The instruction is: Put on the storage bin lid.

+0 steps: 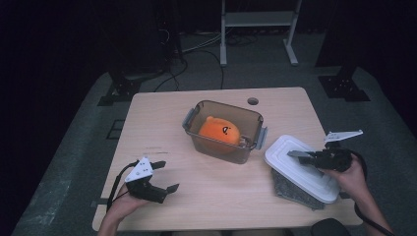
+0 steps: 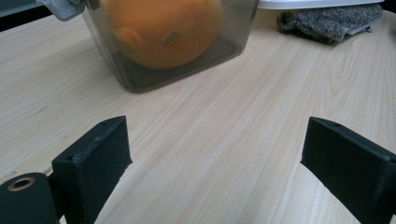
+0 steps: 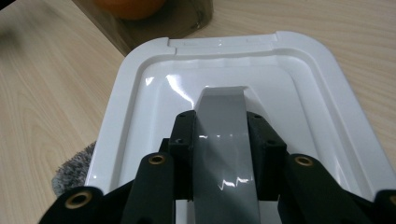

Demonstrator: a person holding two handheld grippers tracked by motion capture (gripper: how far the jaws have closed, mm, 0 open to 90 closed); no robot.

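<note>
Slippage is looming: the right tool is pinching only the grey handle of the white lid, lying near the desk's right edge on a grey cloth; the left tool is idling, spread apart.

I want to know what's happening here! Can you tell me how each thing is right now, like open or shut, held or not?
Container: open, lid off, upright on the table.
Orange plush toy: lying inside the container.
White lid: off the container, resting on the grey cloth, its grey handle gripped.
Grey cloth: under the lid.
Left gripper: open, holding nothing.
Right gripper: shut on the lid's handle.
</note>
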